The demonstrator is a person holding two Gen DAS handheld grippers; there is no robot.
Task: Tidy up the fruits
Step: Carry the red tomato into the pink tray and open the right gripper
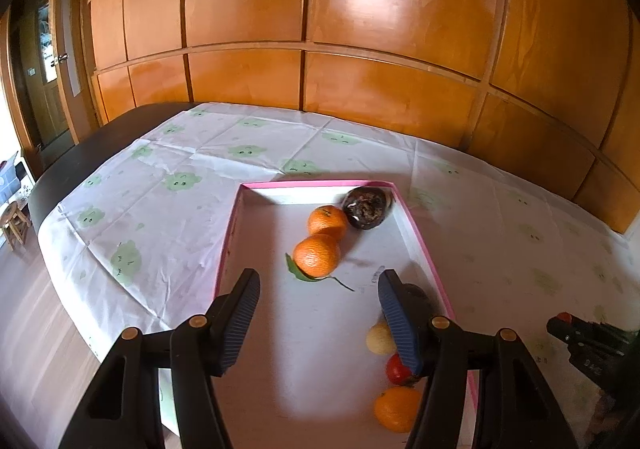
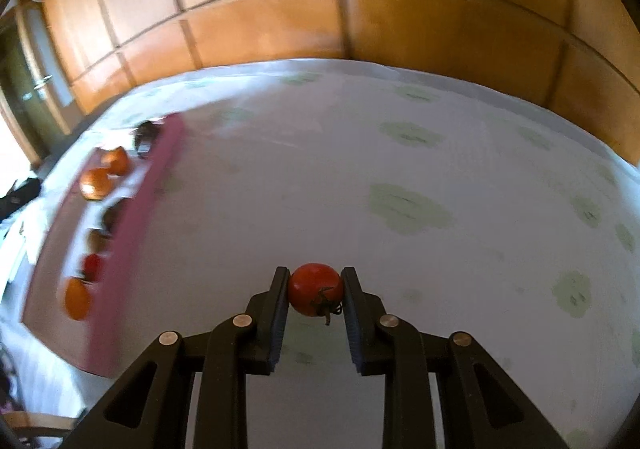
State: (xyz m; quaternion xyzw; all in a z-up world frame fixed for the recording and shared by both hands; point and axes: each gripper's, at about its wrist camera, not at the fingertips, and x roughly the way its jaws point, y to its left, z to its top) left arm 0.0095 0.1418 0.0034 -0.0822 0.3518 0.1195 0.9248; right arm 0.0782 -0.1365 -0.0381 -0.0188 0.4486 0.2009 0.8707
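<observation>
A shallow pink-rimmed box [image 1: 416, 225] lies on the table. In it are two oranges [image 1: 317, 255], a dark mottled fruit [image 1: 366, 207], a pale round fruit [image 1: 380, 338], a red fruit [image 1: 396, 369] and another orange [image 1: 394, 408]. My left gripper [image 1: 318, 291] hangs open over the box with nothing between its fingers. My right gripper [image 2: 316, 289] is shut on a small red tomato [image 2: 316, 289], held above the tablecloth right of the box [image 2: 132, 217]. In the left wrist view the right gripper [image 1: 560, 323] shows at the right edge.
A white tablecloth [image 2: 400, 177] with green cloud prints covers the dark table. Wooden wall panels [image 1: 360, 49] stand behind it. A doorway [image 1: 48, 61] and a small wooden stool [image 1: 14, 223] are at the far left.
</observation>
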